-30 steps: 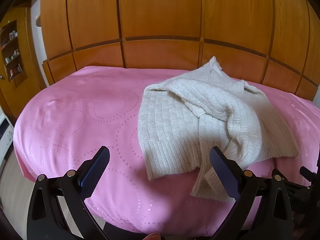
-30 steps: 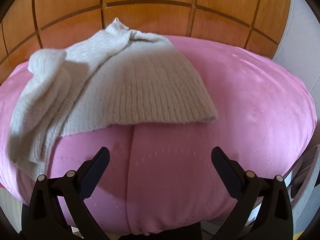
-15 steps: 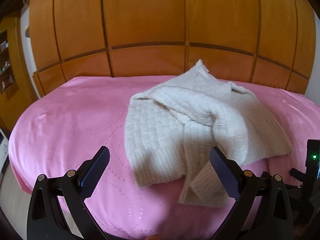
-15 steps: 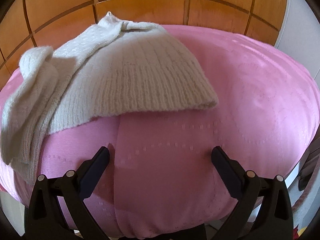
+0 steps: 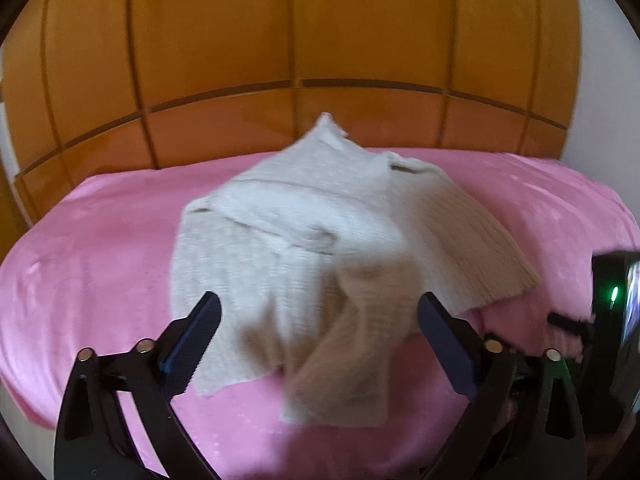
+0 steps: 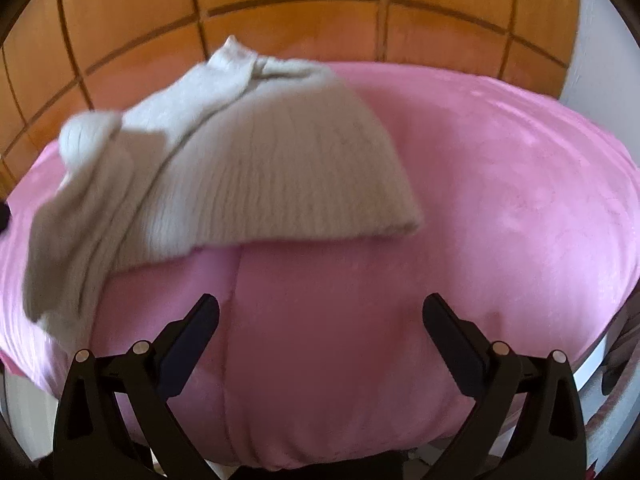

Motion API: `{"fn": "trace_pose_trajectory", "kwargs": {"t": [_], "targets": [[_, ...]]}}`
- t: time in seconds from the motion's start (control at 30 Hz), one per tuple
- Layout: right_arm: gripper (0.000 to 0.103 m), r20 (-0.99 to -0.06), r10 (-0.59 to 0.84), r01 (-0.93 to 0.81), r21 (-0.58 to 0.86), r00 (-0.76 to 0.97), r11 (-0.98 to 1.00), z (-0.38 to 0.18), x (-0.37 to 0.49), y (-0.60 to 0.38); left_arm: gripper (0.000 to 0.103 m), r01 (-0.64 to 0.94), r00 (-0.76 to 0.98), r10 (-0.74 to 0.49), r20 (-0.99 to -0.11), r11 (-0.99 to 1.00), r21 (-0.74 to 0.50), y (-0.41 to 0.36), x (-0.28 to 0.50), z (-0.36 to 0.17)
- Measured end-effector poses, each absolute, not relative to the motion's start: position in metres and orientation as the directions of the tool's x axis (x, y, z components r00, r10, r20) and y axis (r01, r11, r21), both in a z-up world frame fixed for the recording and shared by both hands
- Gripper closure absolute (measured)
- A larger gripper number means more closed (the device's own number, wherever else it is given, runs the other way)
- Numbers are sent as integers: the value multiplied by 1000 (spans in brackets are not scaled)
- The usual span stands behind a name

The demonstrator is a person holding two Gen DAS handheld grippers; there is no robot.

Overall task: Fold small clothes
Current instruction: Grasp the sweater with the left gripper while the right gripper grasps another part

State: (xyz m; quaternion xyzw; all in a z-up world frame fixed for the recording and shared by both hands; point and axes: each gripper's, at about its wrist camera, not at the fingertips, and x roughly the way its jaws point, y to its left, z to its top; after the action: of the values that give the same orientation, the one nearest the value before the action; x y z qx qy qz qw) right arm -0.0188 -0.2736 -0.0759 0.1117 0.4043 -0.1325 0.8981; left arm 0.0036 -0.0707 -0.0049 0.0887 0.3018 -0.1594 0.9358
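1. A cream knitted sweater is lying crumpled on a pink bed, occupying the centre of the left wrist view and the upper left of the right wrist view. It is not yet folded.

2. The left gripper is hovering at the lower centre of its frame with its fingers spread wide, gripping nothing. A loose sleeve is lying in the picture between them; whether anything is touching it cannot be told.

3. The right gripper is likewise standing wide apart and empty, facing bare pink bedding, with the sweater's ribbed hem lying above it in the frame.

4. A wooden panelled wall is filling the upper part of both views. Both views are blurred, so fine knit detail is not readable.

5. Handling judgement: the garment is looking soft, light and limp, with a thick knit that is likely compressing easily under the fingers. It is probably stretching and dragging rather than sliding cleanly, and loose stitches may be snagging.

6. Recommended hold, as judgement: the ribbed hem corners or the sleeve cuff are offering the firmest, thickest edges. Pinching a single layer there is advisable, since the bunched middle is risking a grab of several layers at once.
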Motion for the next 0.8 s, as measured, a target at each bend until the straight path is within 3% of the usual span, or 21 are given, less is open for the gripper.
{"fn": "trace_pose_trajectory", "kwargs": {"t": [0.03, 0.17, 0.2, 0.23, 0.27, 0.5, 0.57, 0.63, 0.8], "targets": [[2, -749, -155, 337, 95, 644, 937, -73, -19, -277, 22, 373, 757, -254, -601, 924, 79, -77, 4, -9], [2, -729, -181, 366, 102, 660, 925, -60, -16, -286, 37, 417, 695, -247, -675, 904, 99, -88, 18, -31], [2, -724, -186, 368, 100, 665, 924, -57, -15, -287, 57, 418, 686, -243, -686, 903, 98, -88, 21, -36], [2, -720, -187, 365, 99, 669, 926, -55, -14, -288, 85, 419, 670, -241, -702, 904, 89, -87, 24, -41], [2, -714, -185, 360, 100, 675, 928, -52, -12, -287, 92, 423, 642, -254, -724, 904, 58, -86, 28, -43], [2, -666, -78, 243, 159, 742, 957, -34, 2, -274, 97, 378, 673, -392, -628, 911, -163, -24, 39, 5], [7, -654, -8, 168, 183, 756, 969, -29, 14, -261, 97, 331, 707, -380, -596, 923, -196, 1, 48, 21], [22, -657, 91, 87, 232, 748, 969, -26, 28, -248, 97, 252, 745, -349, -569, 936, -244, 35, 65, 35], [34, -705, 246, -37, 298, 666, 954, -38, 74, -210, 97, -17, 822, -122, -557, 971, -239, 128, 113, 53]]}}
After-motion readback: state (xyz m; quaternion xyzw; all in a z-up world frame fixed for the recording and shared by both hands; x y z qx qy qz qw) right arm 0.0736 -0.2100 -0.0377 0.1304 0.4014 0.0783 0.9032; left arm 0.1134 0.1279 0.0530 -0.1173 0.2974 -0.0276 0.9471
